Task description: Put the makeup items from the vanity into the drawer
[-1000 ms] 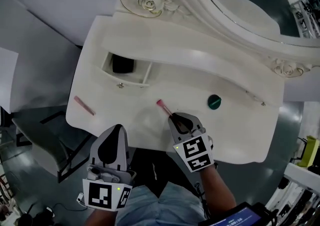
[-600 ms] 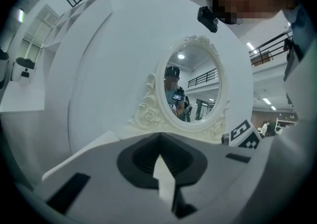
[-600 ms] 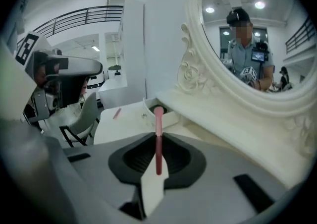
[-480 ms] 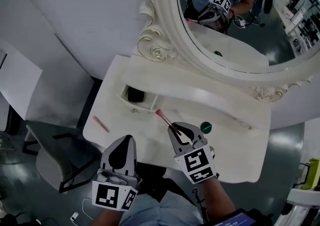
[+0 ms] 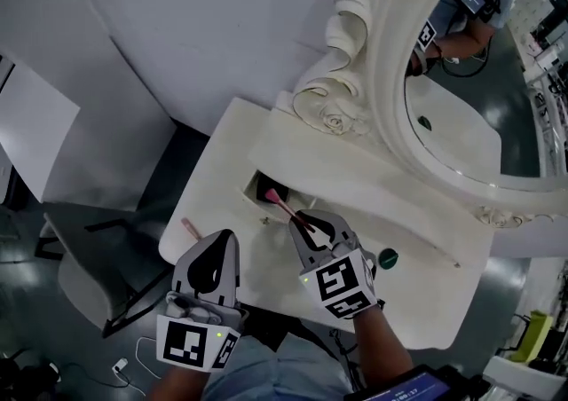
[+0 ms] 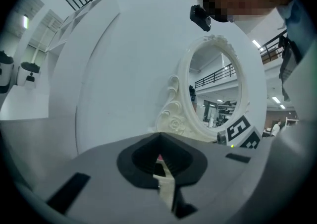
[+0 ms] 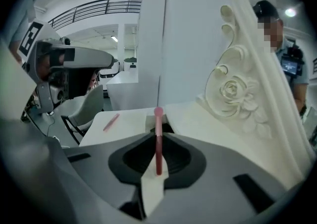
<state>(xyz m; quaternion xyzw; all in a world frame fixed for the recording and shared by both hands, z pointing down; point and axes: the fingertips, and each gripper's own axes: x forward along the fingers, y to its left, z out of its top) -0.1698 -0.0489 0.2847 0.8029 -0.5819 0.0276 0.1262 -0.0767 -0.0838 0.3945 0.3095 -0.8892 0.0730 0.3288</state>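
With my right gripper clamped on the pink makeup tube's end above the open drawer and my left gripper closed empty, I feared it pivoting and striking the drawer front.

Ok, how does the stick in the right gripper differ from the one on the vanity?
The held stick is clamped in the right gripper near the open drawer; the loose stick lies flat by the vanity edge. The held stick is dark red with a pink end; the loose stick evenly pale pink. Both slim.
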